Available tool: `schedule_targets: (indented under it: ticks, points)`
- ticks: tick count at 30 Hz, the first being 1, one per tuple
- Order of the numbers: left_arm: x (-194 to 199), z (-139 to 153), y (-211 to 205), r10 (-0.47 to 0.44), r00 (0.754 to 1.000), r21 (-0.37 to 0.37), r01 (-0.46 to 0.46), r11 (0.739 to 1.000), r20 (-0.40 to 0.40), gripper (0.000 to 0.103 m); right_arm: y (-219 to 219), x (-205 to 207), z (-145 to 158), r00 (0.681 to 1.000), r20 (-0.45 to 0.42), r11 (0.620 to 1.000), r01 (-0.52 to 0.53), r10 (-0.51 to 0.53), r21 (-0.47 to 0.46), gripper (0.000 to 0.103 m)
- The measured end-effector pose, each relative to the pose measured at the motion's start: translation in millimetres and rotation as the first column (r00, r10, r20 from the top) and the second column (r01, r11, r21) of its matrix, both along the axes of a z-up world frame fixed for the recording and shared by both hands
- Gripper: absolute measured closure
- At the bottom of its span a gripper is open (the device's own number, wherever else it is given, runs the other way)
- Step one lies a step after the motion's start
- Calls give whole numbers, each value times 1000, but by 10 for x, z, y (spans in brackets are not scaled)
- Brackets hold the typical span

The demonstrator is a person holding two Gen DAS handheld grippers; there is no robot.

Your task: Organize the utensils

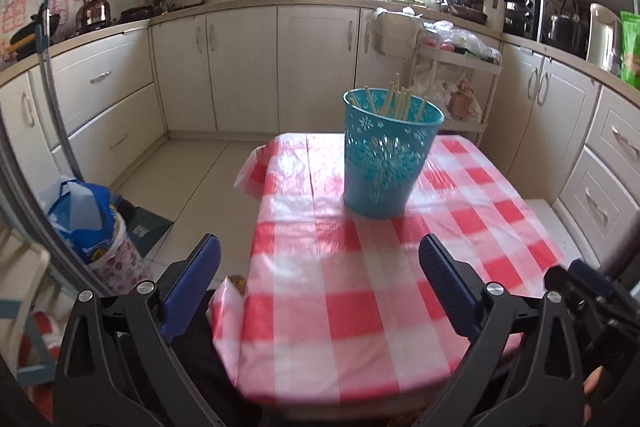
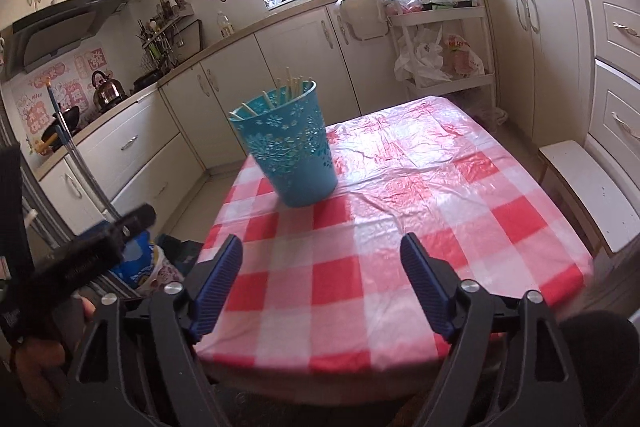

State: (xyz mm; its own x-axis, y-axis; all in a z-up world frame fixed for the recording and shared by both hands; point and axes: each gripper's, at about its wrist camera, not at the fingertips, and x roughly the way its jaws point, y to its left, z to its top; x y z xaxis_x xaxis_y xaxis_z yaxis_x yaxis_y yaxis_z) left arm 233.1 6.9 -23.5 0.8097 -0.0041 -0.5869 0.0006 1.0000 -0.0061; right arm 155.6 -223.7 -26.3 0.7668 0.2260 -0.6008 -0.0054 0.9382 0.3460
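With the red-checked table (image 1: 360,307) bare of loose utensils, both the left gripper (image 1: 320,287) and the right gripper (image 2: 320,287) hang wide open and empty over its near edge, apparently finished, while the teal bin (image 1: 384,159) toward the far edge holds the wooden chopsticks (image 1: 396,99) upright.

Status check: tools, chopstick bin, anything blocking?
Left tool open, empty. Right tool open, empty. Chopsticks upright in blue bin on checkered table. Nothing blocking.
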Motion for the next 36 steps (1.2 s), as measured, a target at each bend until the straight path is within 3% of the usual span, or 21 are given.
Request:
schedule_targets:
  ticks: [2,7,16,24,36]
  points:
    - [-288,74,-37,13,999,34,-12,999,-34,8,42,-235,162,1000,0,1000,6,-6,-9,10]
    - [-897,213,-3,22,997,17,-20,1000,-67,8,206,-857,440,1000,-19,998,-25,24,-55,7]
    - [-1752,263,54,10,994,44,-5,999,-113,8,485,-1656,407,994,-90,993,-77,70,-86,7]
    - [-1913,199,158,25,992,26,-22,999,-125,8,592,-1638,246,982,-188,986,-54,24,-155,7]
    - [-1972,254,125,16,995,29,-13,1000,-99,8,645,-1756,377,991,-130,963,-21,-14,-269,7]
